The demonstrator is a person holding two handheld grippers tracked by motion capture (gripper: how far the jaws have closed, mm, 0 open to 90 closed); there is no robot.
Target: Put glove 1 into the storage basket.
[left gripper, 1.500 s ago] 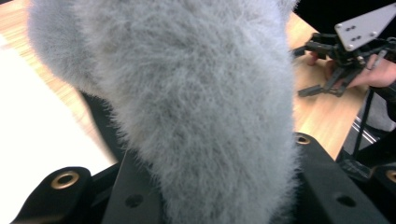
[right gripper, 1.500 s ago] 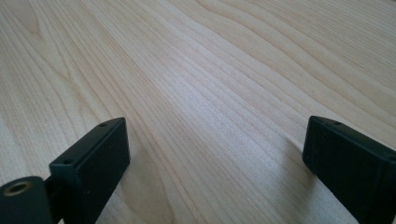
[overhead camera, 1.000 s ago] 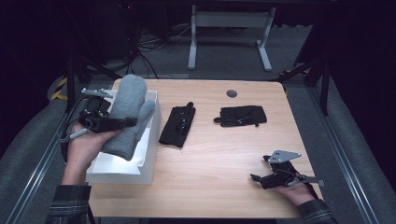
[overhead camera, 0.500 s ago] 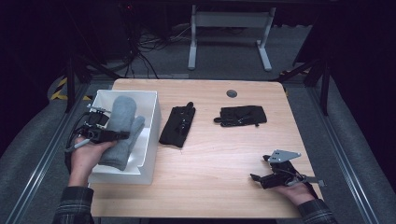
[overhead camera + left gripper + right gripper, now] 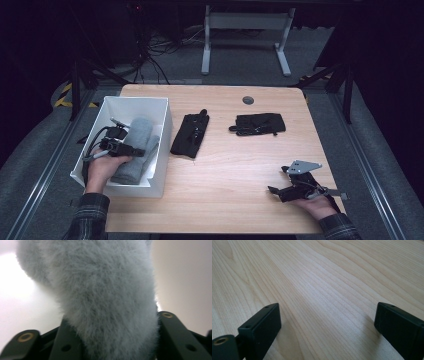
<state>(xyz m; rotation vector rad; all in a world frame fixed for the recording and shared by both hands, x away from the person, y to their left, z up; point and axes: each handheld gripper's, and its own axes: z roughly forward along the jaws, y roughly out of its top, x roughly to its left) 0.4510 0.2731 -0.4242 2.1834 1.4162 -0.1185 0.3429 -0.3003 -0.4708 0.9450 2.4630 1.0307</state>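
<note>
Left gripper (image 5: 131, 149): down inside the white box, in the person's left hand (image 5: 104, 169); its jaws have just been opening and stand partly apart, with the grey mitten between them; in the left gripper view the fleece fills the gap up to both black jaws, and whether the pads press on it I cannot tell.
Right gripper (image 5: 278, 190): low over the bench near its front right corner; jaws wide apart, bare wood between them in the right gripper view, nothing held.
Grey mitten (image 5: 137, 150): soft, fuzzy fleece with a short nap, pale blue-grey; a long rounded shape, thick and padded.
Mitten, place: lies in the white box, on its floor, toward the right wall.
Mitten, long axis: runs from the box's near wall to its far wall, leaning slightly right in the high view; the rounded end points away from the person.
White box (image 5: 163, 131): rectangular, open-topped, with thin, smooth, matt walls; stands at the bench's left edge.
Bench (image 5: 235, 165): light wood with fine straight grain, rounded corners, a small round dark disc near the far edge.
Black glove, near (image 5: 190, 135): dark, flat fabric, long and narrow, just right of the box, long axis pointing away from the person.
Black glove, far (image 5: 258, 123): dark fabric, lying crosswise, well apart from the box.
</note>
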